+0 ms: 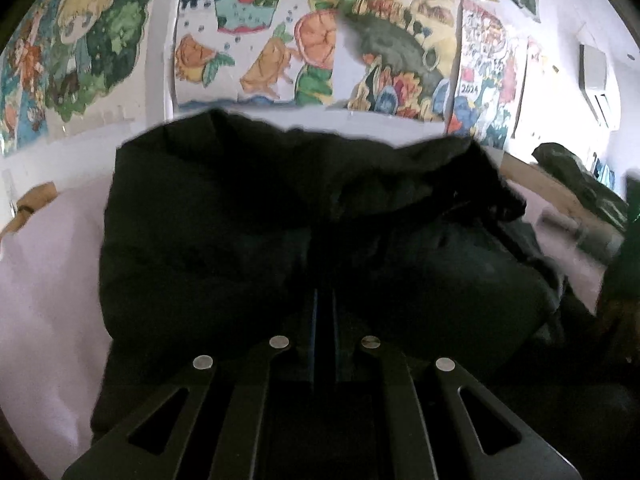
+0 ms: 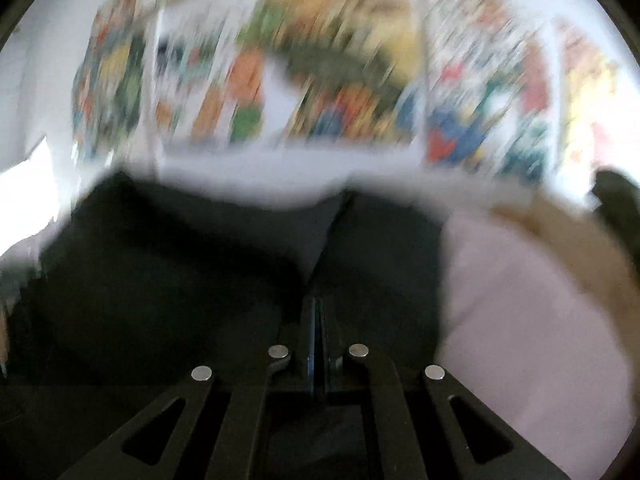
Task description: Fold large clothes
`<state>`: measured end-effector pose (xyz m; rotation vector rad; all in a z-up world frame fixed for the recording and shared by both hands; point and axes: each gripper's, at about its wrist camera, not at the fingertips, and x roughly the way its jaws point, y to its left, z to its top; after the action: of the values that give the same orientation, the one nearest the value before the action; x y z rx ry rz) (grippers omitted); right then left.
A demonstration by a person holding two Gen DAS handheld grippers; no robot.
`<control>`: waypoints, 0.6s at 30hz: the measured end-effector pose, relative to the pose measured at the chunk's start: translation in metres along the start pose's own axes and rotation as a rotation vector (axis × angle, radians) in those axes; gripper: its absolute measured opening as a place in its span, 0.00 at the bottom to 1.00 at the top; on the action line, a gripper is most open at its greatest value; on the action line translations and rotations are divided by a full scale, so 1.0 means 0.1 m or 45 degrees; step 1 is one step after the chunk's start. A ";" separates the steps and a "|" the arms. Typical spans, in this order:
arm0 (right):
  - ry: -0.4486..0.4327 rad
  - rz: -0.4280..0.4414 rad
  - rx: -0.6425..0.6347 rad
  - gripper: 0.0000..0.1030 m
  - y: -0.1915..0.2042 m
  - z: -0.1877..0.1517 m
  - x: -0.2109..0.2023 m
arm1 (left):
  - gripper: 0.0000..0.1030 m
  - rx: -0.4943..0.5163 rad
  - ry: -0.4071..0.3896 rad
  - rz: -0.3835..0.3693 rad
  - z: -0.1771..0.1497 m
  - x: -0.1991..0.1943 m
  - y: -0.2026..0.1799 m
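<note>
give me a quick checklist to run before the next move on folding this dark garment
1. Left hand-held gripper closed: ok; the fingers meet, with the dark garment bunched around them.
2. Right hand-held gripper closed: ok; the fingers meet.
3. Fabric actually pinched in each: cannot tell; the tips sit against black cloth and the pinch itself is hidden.
4. Garment lying flat: not ok; the left wrist view shows it heaped in folds.
5. Bare pale surface beside the garment: ok on the right side.
6. Right wrist view sharp enough to judge: not ok; it is blurred.

Right view motion-blurred; left sharp, fisheye-warped edges
</note>
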<state>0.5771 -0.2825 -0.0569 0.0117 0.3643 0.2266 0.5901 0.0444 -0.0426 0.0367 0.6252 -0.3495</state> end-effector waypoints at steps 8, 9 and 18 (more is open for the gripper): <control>0.077 0.161 0.086 0.09 0.09 0.87 0.50 | 0.38 -0.178 -0.164 -0.018 0.17 -0.33 0.24; 0.100 0.182 0.104 0.10 0.12 0.89 0.60 | 0.44 -0.209 -0.198 -0.025 0.21 -0.39 0.27; 0.201 0.380 0.053 0.18 0.52 0.63 1.02 | 0.69 -0.212 -0.163 -0.098 0.92 0.16 -0.10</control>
<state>0.6808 -0.2076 -0.0308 0.0901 0.5243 0.5173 0.6505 0.0171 0.0238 -0.1682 0.5277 -0.3701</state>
